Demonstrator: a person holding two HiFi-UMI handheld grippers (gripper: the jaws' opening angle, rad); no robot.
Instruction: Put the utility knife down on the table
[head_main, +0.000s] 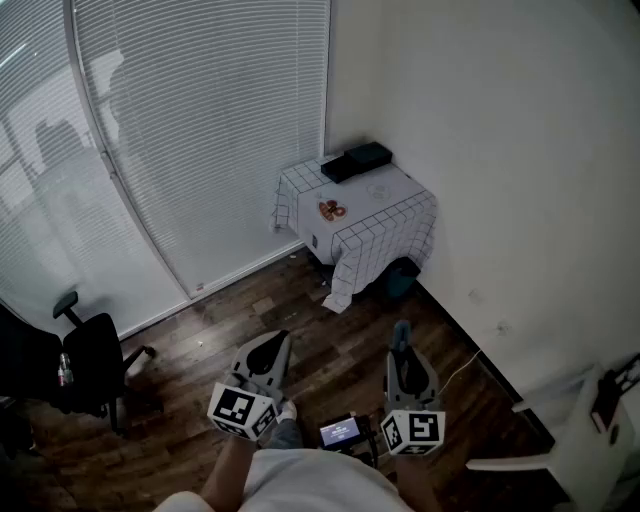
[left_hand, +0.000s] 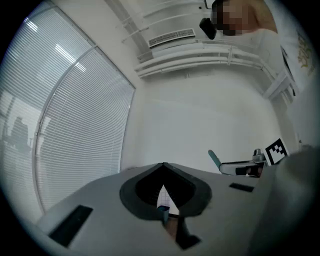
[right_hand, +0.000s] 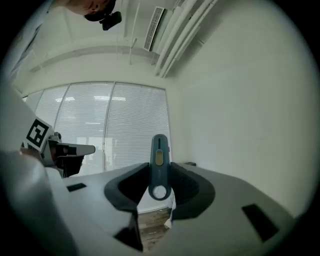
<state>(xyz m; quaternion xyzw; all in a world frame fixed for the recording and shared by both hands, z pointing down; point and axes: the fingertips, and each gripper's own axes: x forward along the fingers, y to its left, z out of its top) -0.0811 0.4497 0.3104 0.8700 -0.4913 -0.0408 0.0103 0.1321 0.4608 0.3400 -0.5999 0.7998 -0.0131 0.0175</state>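
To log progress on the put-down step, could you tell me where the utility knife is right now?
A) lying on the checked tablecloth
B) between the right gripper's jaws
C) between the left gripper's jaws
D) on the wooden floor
B: the right gripper view shows the utility knife held upright between the jaws of the right gripper, which is well short of the table across the room.

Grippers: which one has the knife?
The right gripper: a teal utility knife with a yellow slider stands pinched between its jaws. The left gripper has its jaws together, nothing in them.
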